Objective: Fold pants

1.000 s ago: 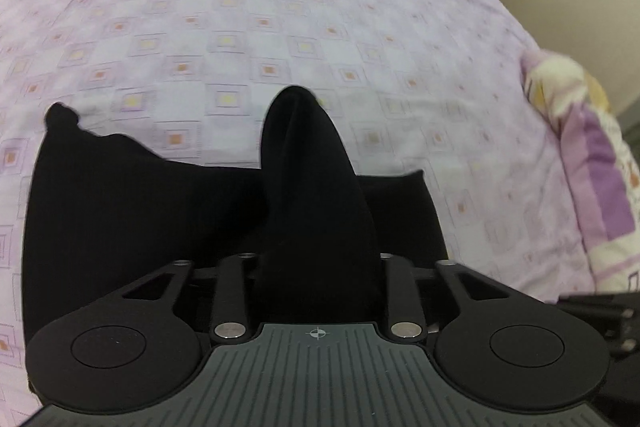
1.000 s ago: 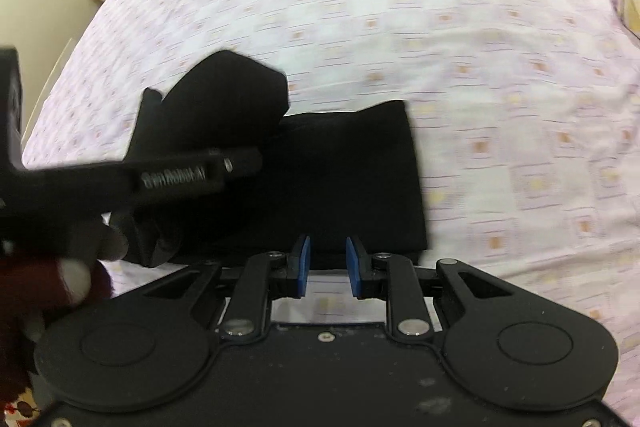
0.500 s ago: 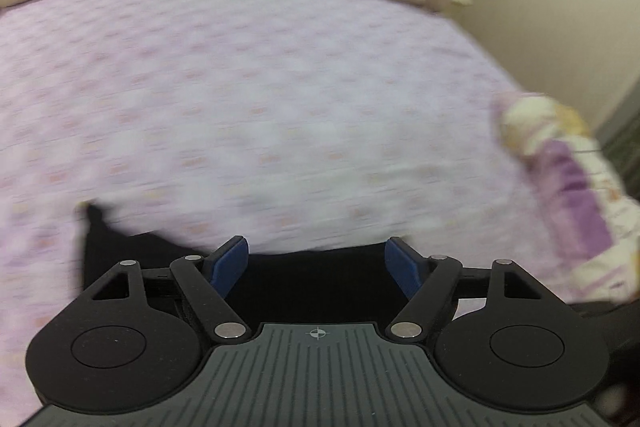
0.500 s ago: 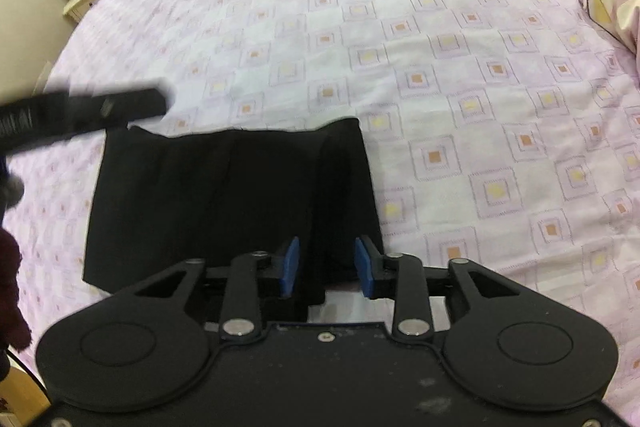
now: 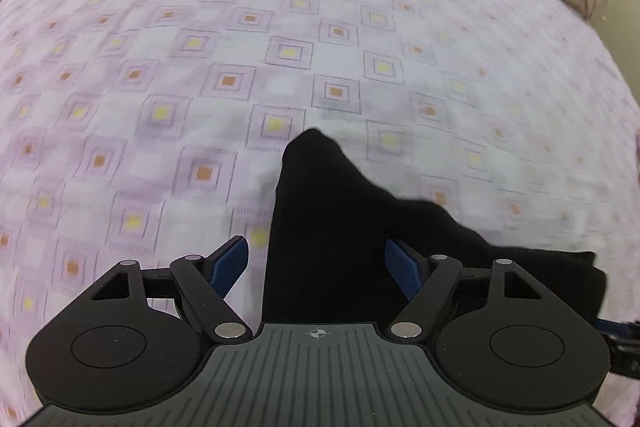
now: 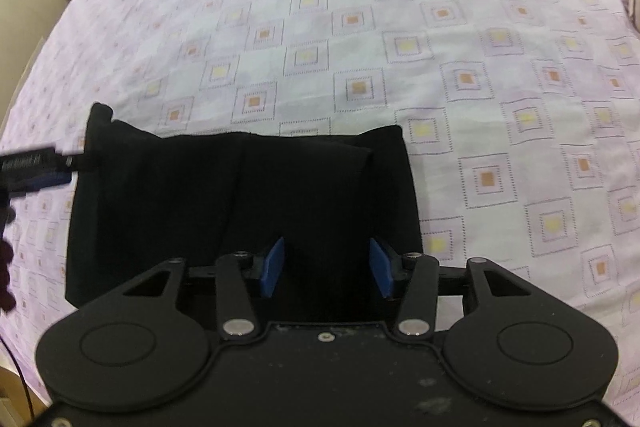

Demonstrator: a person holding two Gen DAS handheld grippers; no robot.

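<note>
While both jaws have just been opening, the left gripper point(image 5: 316, 263) and right gripper point(image 6: 326, 269) are standing apart, pressing nothing; released, one pair of black fabric pants point(image 6: 240, 207) is lying as a folded rectangle on the lilac checked bedsheet point(image 6: 440, 47), one corner peaking up; fold seemingly complete

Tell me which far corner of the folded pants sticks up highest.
The far left corner of the black pants, nearest the left gripper; the far right corner lies lower.
</note>
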